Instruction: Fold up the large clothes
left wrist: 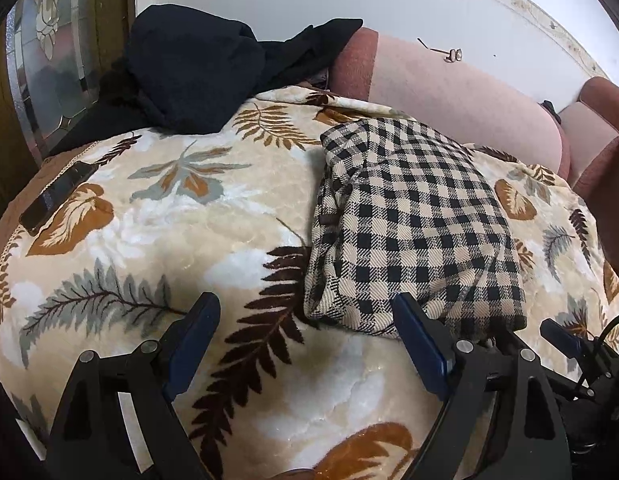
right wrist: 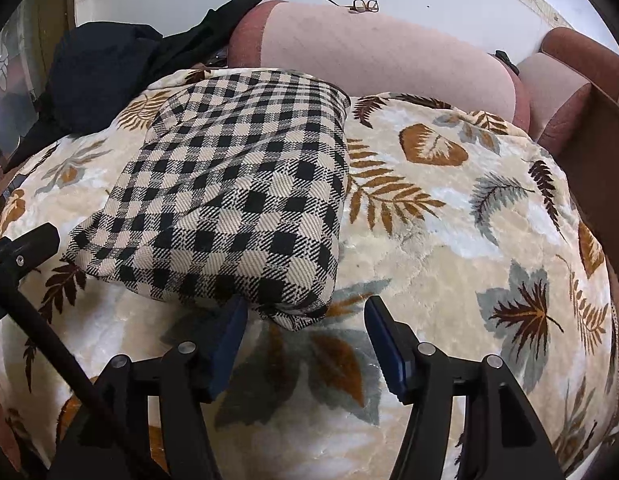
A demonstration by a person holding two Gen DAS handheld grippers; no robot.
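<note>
A black-and-beige checked garment (left wrist: 413, 224) (right wrist: 237, 192) lies folded into a thick rectangle on a leaf-patterned blanket (left wrist: 181, 224) (right wrist: 449, 248). My left gripper (left wrist: 305, 304) is open just above the blanket, and the garment's near left corner lies between its blue fingertips. My right gripper (right wrist: 307, 306) is open at the near right corner. That corner sits between its pads, with the left pad close against the fabric edge. Neither gripper presses on the cloth.
A heap of black clothes (left wrist: 197, 72) (right wrist: 105, 76) sits at the back left. A dark phone (left wrist: 53, 200) lies on the blanket's left edge. Glasses (right wrist: 363, 6) rest on the pink sofa back (right wrist: 381, 52). A wooden door with patterned glass (left wrist: 49, 60) stands at left.
</note>
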